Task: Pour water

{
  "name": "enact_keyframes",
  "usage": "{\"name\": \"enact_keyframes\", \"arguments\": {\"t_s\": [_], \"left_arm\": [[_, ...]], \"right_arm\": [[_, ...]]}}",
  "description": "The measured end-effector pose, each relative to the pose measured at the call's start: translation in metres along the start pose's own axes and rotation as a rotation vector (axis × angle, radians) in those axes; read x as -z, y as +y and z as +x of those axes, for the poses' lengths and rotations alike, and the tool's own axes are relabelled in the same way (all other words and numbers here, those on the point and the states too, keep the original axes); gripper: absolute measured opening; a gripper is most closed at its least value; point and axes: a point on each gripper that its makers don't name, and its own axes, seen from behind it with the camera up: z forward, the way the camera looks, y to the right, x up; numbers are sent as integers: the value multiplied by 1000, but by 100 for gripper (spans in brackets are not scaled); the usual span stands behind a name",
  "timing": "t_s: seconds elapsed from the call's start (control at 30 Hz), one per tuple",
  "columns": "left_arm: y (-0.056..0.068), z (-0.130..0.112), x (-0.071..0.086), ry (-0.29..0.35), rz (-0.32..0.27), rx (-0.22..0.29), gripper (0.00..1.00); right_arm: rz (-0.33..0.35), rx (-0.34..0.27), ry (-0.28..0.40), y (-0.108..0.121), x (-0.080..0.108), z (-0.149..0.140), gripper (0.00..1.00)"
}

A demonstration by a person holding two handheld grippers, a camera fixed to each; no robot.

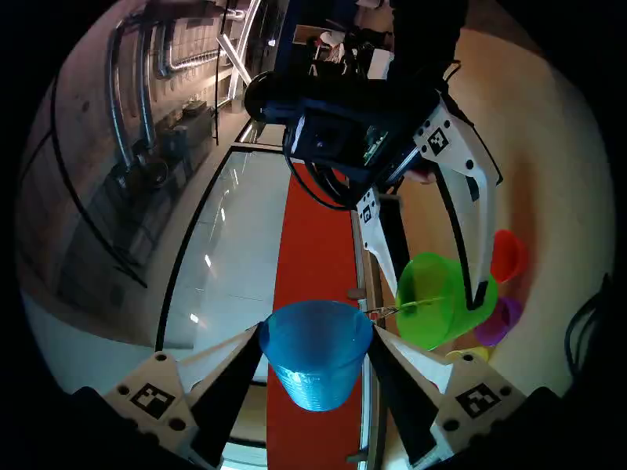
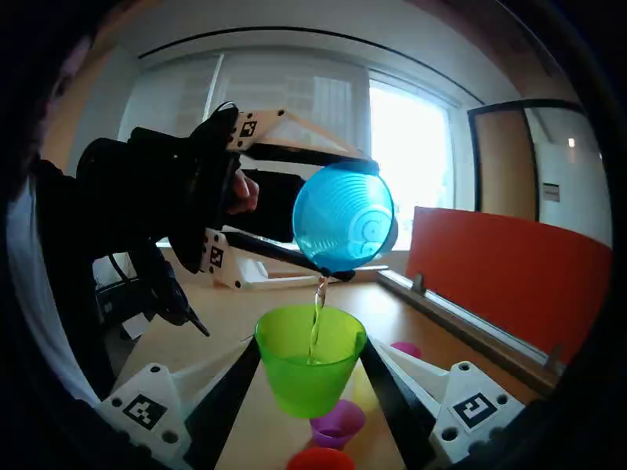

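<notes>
Blue cup, left gripper view: the blue cup [image 1: 316, 356] is clamped between the two fingers of the left claw [image 1: 315, 333], its mouth turned away from the camera, seen against the red divider [image 1: 313, 235].
Green cup, left gripper view: the green cup [image 1: 439, 301] sits just to the right of the blue one and a little farther off, gripped across its wall by the right claw [image 1: 435, 298].
Spare cups: an orange cup [image 1: 508, 254] and a purple cup [image 1: 501, 321] stand on the tabletop [image 1: 541, 157] beyond the green cup.
Blue cup, right gripper view: it is tipped far over, its long axis near level, with its lip lowest and directly above the green mouth.
Hand: a hand [image 2: 243, 192] holds the left claw raised and rolled.
Water: a thin stream [image 2: 317, 309] drops from the lip and lands inside the green rim.
Right claw: it is closed on the upright green cup, low and level above the tabletop.
Fill level: there is probably some liquid in the bottom, though the tinted wall makes it hard to judge.
Deciding relation: the pour depends on the lip being above the mouth.
</notes>
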Motion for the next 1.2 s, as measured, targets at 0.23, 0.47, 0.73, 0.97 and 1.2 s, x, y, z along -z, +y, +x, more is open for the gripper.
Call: {"name": "enact_keyframes", "arguments": {"t_s": [0.23,0.47,0.73,0.97,1.2], "left_arm": [[-5,3,1,3,10,-13,89],[-6,5,3,2,12,-39,89],[-7,3,3,-3,18,-67,89],[-5,3,6,-3,23,-82,89],[-6,3,6,-3,31,-100,89]], "right_arm": [[-1,0,4,0,1,1,92],[-1,0,7,-1,2,2,91],[3,1,11,-2,1,2,91],[2,4,10,-1,0,1,92],[0,4,10,0,-1,2,91]]}}
